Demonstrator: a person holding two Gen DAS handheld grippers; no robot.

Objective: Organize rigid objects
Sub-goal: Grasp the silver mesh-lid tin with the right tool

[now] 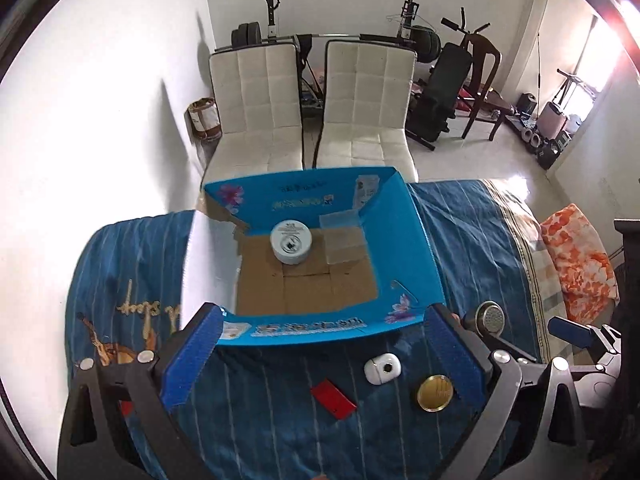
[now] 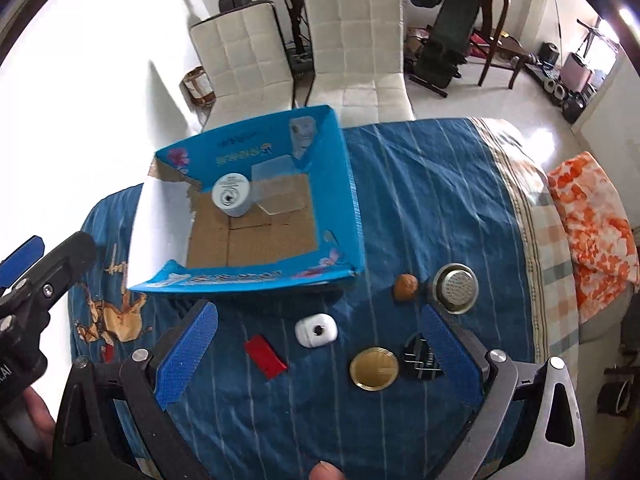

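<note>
An open blue cardboard box lies on the blue bedspread, holding a white round jar and a clear plastic case. In front of it lie a white earbud case, a red card, a gold lid, a black pick, a walnut and a metal strainer. My left gripper and right gripper both hover open above these small items, holding nothing.
Two white padded chairs stand beyond the bed's far edge, with gym equipment behind. An orange patterned pillow lies on the right. A white wall borders the left.
</note>
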